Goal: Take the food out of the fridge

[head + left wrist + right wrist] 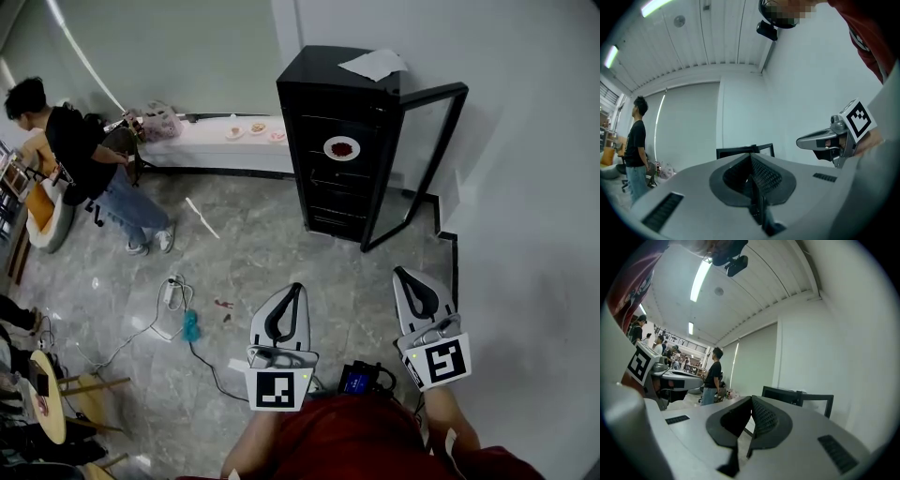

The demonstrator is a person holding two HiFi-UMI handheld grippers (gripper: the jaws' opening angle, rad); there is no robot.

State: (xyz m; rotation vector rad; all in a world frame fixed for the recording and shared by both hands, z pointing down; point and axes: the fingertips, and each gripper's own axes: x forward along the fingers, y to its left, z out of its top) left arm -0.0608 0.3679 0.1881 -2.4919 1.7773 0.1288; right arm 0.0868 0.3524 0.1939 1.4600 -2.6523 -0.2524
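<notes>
A black fridge (337, 141) stands against the far wall with its glass door (427, 155) swung open to the right. On a shelf inside is a white plate of reddish food (341, 148). Both grippers are well short of the fridge, held out over the floor. My left gripper (297, 287) is shut with nothing between its jaws (751, 157). My right gripper (399, 273) is also shut and empty (751, 398). The fridge (744, 151) shows small beyond the left jaws, and the fridge (797, 397) with its open door shows beyond the right ones.
A white sheet (373, 64) lies on the fridge top. A low white bench (202, 142) with small plates runs left of it. A person (89, 159) is at the far left. Cables and a power strip (176, 298) lie on the floor. The wall (534, 234) is close on the right.
</notes>
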